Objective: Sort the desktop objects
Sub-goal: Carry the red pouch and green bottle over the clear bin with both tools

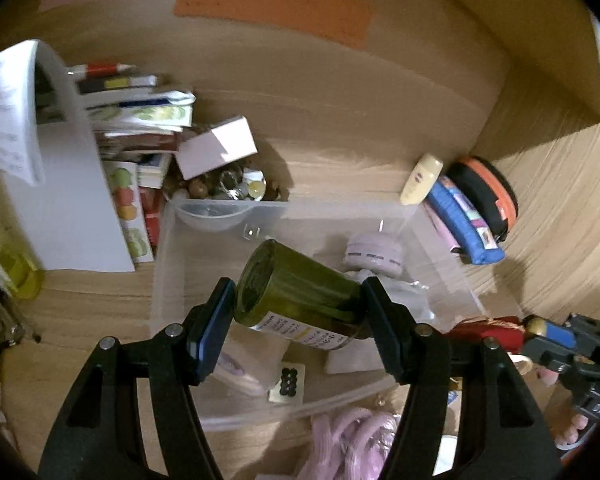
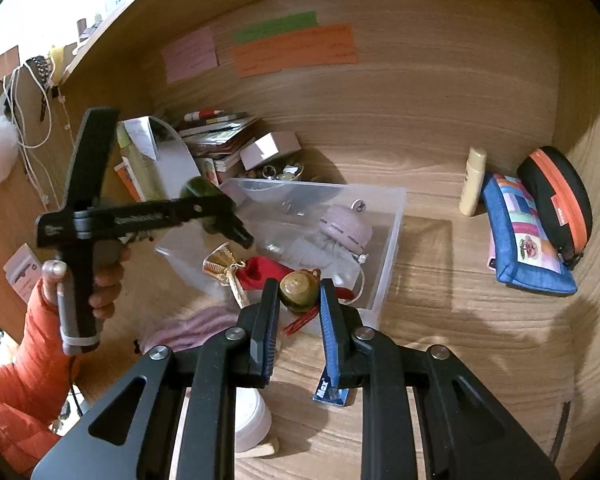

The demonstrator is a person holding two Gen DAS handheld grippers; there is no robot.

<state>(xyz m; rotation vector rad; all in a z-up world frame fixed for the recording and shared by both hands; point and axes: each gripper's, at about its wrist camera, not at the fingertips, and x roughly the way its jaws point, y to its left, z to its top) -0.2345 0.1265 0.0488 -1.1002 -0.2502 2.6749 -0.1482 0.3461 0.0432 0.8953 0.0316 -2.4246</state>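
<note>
Presently, in the left wrist view, the left gripper is clamping a dark green glass bottle with a white label, tilting it above the clear plastic bin near the desk's back edge, likely for dropping in. In the right wrist view, the right gripper is pinching a small olive-green round bell with a red tassel beside the bin's near corner, probably heading there too.

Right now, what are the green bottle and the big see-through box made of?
The green bottle looks like dark tinted glass or hard plastic: glossy, see-through, with a paper label. The box looks like clear, slightly frosted plastic; the wood desk shows through it.
</note>
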